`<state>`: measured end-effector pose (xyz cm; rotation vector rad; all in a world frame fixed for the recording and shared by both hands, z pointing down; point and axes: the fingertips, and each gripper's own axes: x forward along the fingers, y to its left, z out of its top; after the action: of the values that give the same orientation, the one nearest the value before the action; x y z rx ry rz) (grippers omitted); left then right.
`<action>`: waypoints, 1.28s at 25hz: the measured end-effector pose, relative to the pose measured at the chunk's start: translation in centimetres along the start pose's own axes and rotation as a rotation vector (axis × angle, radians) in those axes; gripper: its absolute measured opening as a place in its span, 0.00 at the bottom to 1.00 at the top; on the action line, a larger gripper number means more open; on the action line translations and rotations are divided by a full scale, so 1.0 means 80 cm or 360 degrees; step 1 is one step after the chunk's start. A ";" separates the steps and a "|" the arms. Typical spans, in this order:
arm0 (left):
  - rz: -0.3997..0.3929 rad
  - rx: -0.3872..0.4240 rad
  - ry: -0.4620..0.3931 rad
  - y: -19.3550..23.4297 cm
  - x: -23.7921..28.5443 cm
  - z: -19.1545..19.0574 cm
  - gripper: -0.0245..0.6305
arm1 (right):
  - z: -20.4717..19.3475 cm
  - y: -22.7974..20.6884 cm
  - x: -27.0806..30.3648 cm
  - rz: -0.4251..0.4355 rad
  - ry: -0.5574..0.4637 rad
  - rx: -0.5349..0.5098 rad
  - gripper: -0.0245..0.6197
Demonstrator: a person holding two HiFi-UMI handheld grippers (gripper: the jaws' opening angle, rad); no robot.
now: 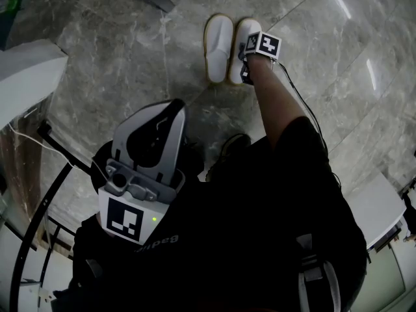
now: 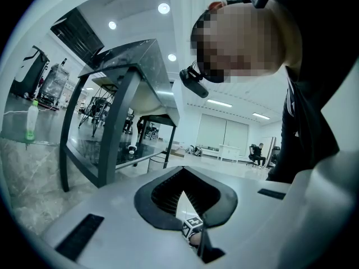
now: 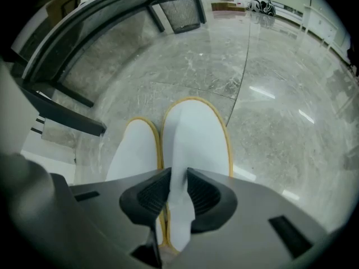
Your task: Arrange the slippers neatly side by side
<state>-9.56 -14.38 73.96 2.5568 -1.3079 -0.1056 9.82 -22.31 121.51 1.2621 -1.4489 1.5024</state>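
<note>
At upper centre of the head view, the left-hand slipper (image 1: 218, 44) and right-hand slipper (image 1: 242, 47) lie touching and parallel on the marble floor (image 1: 117, 57). The right gripper (image 1: 247, 64) reaches down to the latter, evidently to square it up. The left gripper (image 1: 174, 109) is held clear at lower left.

Left gripper view: jaws closed, empty.

Right gripper view: jaws barely apart, pinching the right-hand slipper's upper, centred between them.

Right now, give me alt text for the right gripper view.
The right gripper pinches the white upper of one slipper, which lies on the grey marble floor close beside its twin at left, both yellow-edged. A dark table frame stands further left.
</note>
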 end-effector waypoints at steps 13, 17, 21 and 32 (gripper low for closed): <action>-0.0042 0.0034 -0.0001 -0.003 0.017 0.005 0.04 | -0.014 0.003 -0.028 0.0002 0.0045 -0.0083 0.36; -0.0061 0.0124 0.0101 -0.015 0.037 0.002 0.04 | -0.024 0.007 -0.092 -0.0037 0.0023 -0.0169 0.36; -0.0007 0.0077 0.0273 -0.029 0.046 0.001 0.04 | -0.031 0.020 -0.206 -0.0132 -0.0067 -0.0225 0.36; -0.0135 0.0339 0.0402 -0.137 -0.002 0.211 0.04 | -0.054 0.052 -0.572 -0.0138 -0.0496 -0.0449 0.36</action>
<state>-4.17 -11.58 54.82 2.6905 -1.1700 0.3477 18.44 -12.09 77.38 1.4036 -1.7110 1.0322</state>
